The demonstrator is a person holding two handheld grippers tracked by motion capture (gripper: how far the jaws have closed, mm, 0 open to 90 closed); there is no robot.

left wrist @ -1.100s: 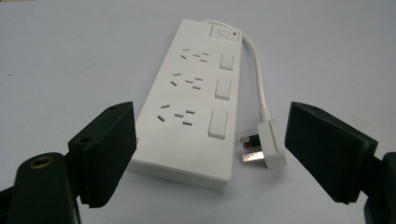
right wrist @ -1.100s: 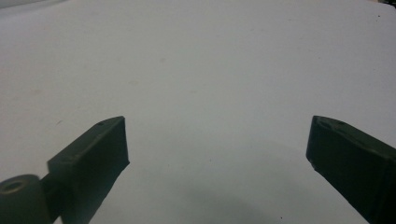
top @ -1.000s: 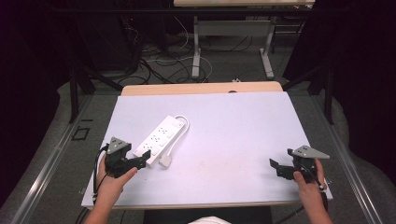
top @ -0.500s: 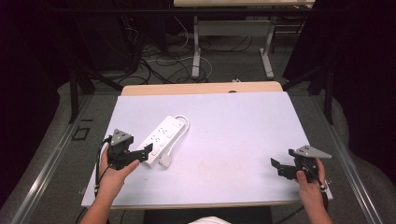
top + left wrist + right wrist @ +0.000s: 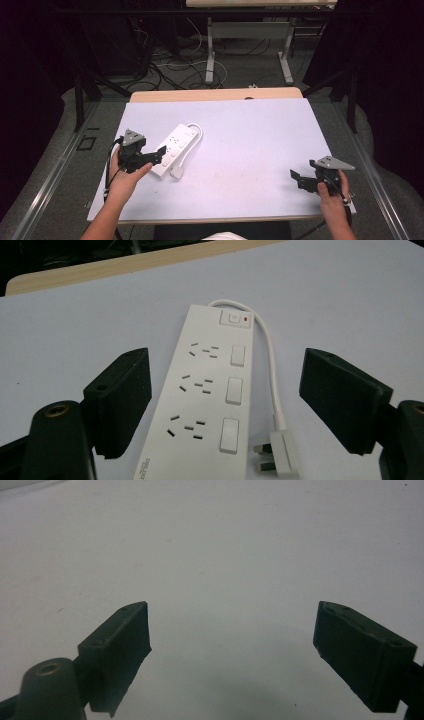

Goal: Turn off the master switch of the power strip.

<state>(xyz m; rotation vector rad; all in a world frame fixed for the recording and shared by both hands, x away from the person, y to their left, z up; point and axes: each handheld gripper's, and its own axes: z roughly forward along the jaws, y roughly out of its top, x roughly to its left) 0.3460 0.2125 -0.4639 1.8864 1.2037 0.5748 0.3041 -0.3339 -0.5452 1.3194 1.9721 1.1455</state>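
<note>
A white three-socket power strip [image 5: 176,146] lies slantwise on the left half of the pale table [image 5: 250,130], its short cord looping back to a white plug [image 5: 178,173] beside its near end. My left gripper [image 5: 160,152] hovers at that near end with its jaws wide apart. In the left gripper view the strip [image 5: 210,390] and plug [image 5: 277,460] lie between and beyond the two jaws of the left gripper [image 5: 227,357], and the pads touch neither. My right gripper [image 5: 296,179] rests near the table's front right corner; it [image 5: 232,610] is open over bare tabletop.
A strip of wooden tabletop [image 5: 215,94] shows along the far edge. Beyond it are desk legs [image 5: 210,55] and tangled cables [image 5: 165,65] on the floor. The table's middle and right are bare surface.
My left gripper has risen and moved right, closing in on the near end of the power strip. The right gripper and the strip have stayed put.
</note>
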